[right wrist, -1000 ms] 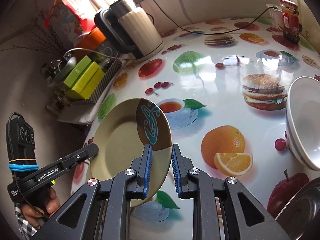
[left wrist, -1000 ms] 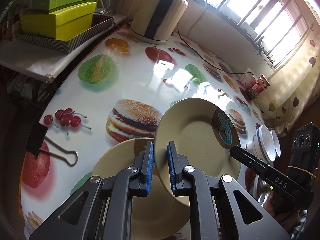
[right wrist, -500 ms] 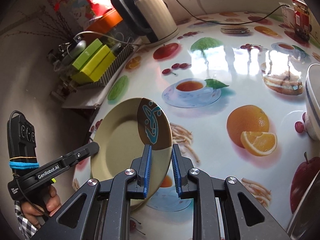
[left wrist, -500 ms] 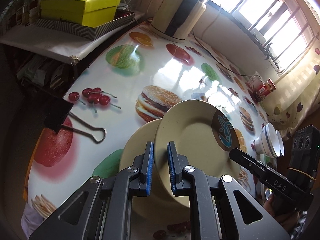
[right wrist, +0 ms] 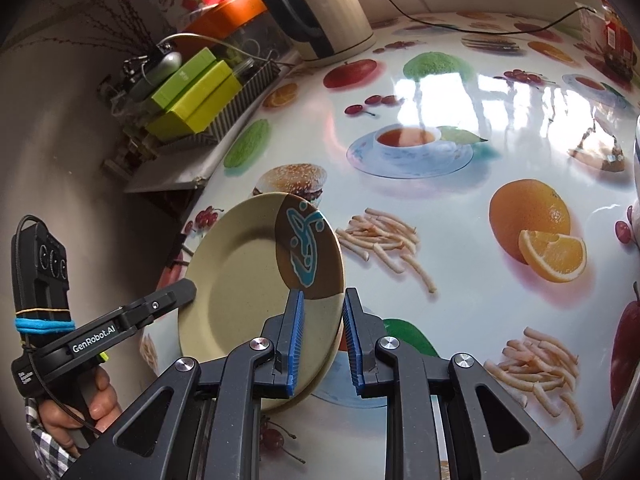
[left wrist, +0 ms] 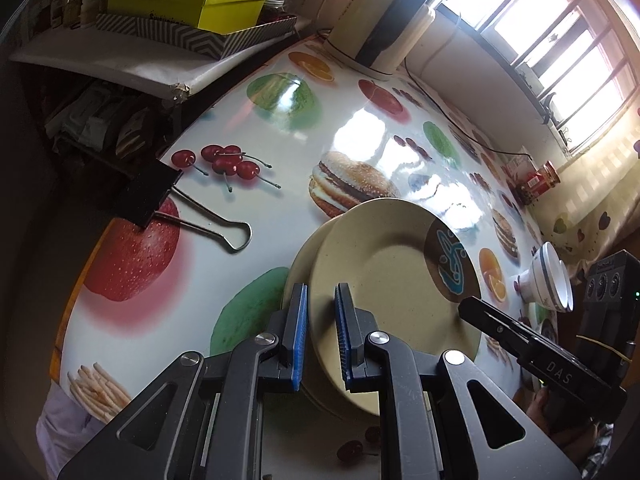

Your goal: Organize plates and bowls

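Both the left gripper point(left wrist: 321, 320) and the right gripper point(right wrist: 323, 322) clamp the beige plate point(left wrist: 384, 272) (over a second plate point(left wrist: 306, 256)).

The left gripper point(left wrist: 320, 312) has its blue-padded fingers point(left wrist: 299, 332) on both sides of the rim of a plate point(left wrist: 384, 272), closed on it. The right gripper point(right wrist: 322, 320) holds the opposite rim in the same way, its fingers pointing toward the left one. The left hand point(right wrist: 86, 404) wraps around the handle, with a checkered sleeve at the wrist.
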Available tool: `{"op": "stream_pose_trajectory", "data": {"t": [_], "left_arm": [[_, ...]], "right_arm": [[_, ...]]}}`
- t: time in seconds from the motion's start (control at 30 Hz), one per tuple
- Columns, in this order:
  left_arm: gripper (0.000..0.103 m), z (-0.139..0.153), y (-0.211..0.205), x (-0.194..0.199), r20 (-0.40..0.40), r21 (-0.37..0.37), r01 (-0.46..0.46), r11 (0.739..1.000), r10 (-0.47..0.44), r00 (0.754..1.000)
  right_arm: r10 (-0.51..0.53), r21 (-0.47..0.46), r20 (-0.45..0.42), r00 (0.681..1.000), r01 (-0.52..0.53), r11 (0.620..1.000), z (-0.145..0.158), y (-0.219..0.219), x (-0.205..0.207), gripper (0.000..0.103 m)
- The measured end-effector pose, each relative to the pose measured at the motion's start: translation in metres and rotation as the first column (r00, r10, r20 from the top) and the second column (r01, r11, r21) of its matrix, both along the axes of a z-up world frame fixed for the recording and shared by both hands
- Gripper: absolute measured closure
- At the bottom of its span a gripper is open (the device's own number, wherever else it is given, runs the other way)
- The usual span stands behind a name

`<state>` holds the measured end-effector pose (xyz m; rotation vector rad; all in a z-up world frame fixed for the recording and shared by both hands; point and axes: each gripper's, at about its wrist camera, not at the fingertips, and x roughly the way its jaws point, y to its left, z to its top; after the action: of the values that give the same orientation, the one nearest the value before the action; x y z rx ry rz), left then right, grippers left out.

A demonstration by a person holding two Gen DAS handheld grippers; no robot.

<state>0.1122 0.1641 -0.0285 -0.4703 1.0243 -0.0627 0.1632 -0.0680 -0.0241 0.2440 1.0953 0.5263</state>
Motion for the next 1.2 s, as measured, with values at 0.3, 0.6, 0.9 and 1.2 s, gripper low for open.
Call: {"op": "stream_pose_trajectory", "data": {"t": [0.3, 0.6, 0.9, 1.2], "left_arm": [[0.089, 0.0016, 0.0002, -0.0026, 0.004, 0.004, -0.002, 1.000, 0.002, 1.000], [0.089, 0.0010, 0.0023, -0.0044, 0.005, 0.002, -0.004, 1.000, 0.004, 1.000], [0.089, 0.0016, 0.0022, -0.0063, 0.006, 0.001, -0.006, 1.000, 0.006, 1.000], [0.089, 0.0012, 0.0031, -0.0060, 0.006, 0.002, -0.006, 1.000, 0.006, 1.000]], "right_arm": [[0.006, -0.016, -0.001, 1.000, -0.006, 1.000, -0.0027, 0.0027, -0.0015, 0.083], [0.008, -0.019, 0.002, 1.000, -0.008, 1.000, -0.0027, 0.0040, -0.0028, 0.083], [0.012, -0.027, 0.010, 1.000, -0.011, 1.000, -0.0038, 0.0053, -0.0033, 0.083], [0.018, -0.045, 0.024, 1.000, -0.016, 0.999, -0.0034, 0.0073, -0.0048, 0.081]]}}
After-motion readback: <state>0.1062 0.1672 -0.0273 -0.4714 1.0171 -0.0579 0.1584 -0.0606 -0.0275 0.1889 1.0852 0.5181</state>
